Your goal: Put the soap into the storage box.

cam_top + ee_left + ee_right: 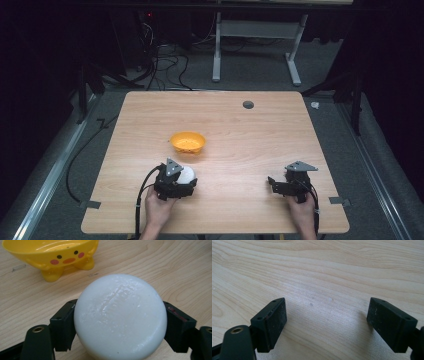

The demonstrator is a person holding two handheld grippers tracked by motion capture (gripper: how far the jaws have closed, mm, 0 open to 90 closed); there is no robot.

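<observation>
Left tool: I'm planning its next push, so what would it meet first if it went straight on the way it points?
Probably the yellow duck-faced bowl, which stands ahead of the left tool and the white round object it holds; depth is unclear.

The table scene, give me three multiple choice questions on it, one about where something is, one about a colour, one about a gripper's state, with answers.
1. Where is the yellow bowl?
A. at the table's far right corner
B. just beyond the left gripper
C. between the right gripper's jaws

2. What colour is the round block?
A. white
B. red
C. blue

3. How is the right gripper?
A. shut on the bowl
B. shut on the block
C. open over bare wooden table

Answers: 1 B, the left gripper view shows the bowl just ahead; 2 A, it looks glossy white; 3 C, its jaws stand wide apart with nothing between.
</observation>
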